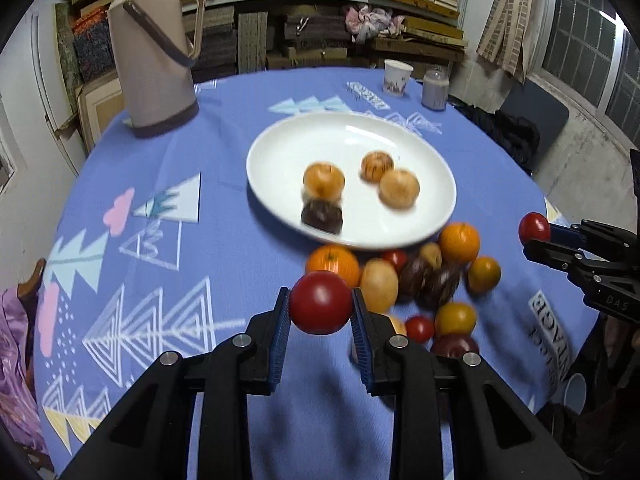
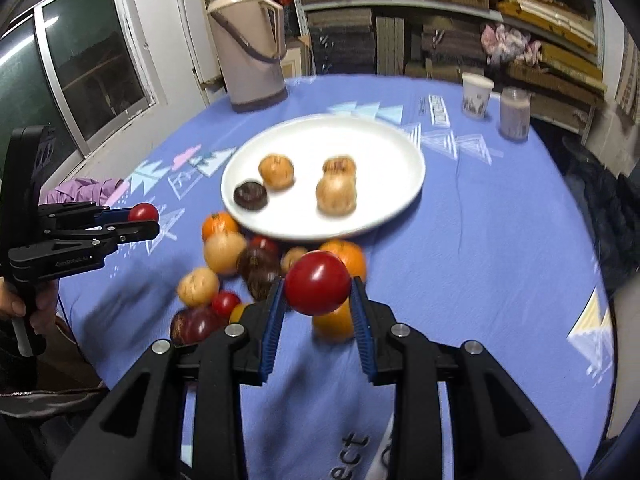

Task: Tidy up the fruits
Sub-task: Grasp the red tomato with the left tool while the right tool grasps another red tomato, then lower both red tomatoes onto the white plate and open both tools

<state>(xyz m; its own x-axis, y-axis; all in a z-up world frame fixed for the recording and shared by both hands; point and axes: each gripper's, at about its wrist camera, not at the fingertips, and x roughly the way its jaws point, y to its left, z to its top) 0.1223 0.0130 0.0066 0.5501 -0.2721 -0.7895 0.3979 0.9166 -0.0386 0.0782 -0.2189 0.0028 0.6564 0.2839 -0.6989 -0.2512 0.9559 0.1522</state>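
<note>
Blue tablecloth (image 1: 224, 264) with tree prints covers the round table, with packed shelves (image 1: 320, 20) behind. The left gripper (image 1: 320, 312) clamps a red tomato (image 1: 320, 302) above the loose fruit pile (image 1: 420, 276) beside the white plate (image 1: 352, 136). The right gripper (image 2: 318, 294) grasps another tomato (image 2: 318, 282). Only the right view shows a dark window (image 2: 80, 68) and a hand (image 2: 24, 304).

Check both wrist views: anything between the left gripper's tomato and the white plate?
Yes. In the left wrist view, the left gripper holds a tomato; an orange from the loose fruit pile sits between it and the plate. Right wrist view agrees.
</note>
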